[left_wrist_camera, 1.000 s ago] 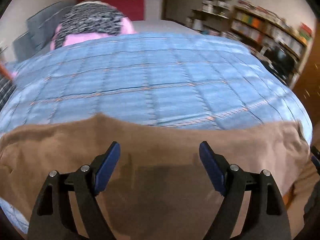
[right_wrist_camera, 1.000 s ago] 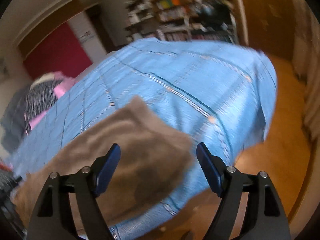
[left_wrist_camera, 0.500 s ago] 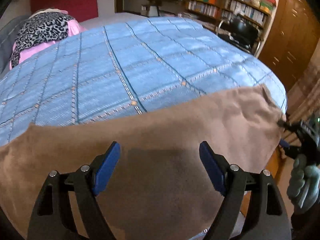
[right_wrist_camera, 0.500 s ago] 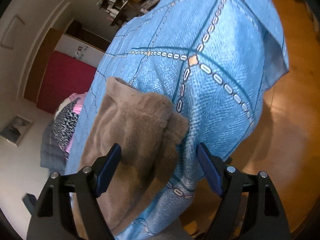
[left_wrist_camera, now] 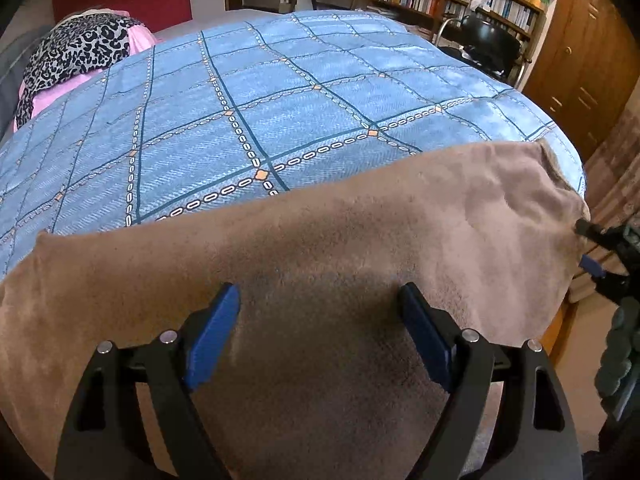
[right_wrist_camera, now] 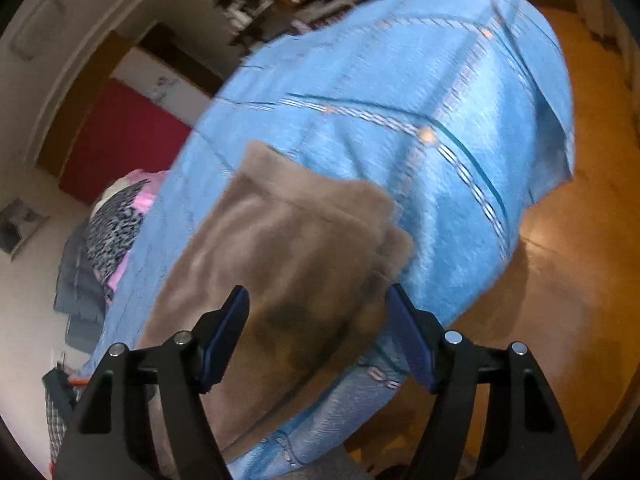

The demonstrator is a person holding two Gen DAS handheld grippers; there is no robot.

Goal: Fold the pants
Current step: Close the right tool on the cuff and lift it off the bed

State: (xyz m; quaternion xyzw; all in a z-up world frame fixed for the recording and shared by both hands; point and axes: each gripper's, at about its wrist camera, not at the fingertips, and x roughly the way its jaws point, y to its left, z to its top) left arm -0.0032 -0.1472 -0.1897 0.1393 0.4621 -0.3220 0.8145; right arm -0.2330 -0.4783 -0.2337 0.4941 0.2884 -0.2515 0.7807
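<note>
Left gripper (left_wrist_camera: 320,332) wide open, blue-padded fingers (left_wrist_camera: 212,340) spread and level, right gripper (right_wrist_camera: 318,336) equally open, tilted, seen also at left view's right edge, gloved hand (left_wrist_camera: 618,356) behind it

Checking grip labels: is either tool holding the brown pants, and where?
Neither. Left tool and right tool are open over the brown pants.

Left hand-held gripper (left_wrist_camera: 320,320) with black triangular arms, silver rivets, blue pads (left_wrist_camera: 212,336), right hand-held gripper (right_wrist_camera: 318,326) alike
</note>
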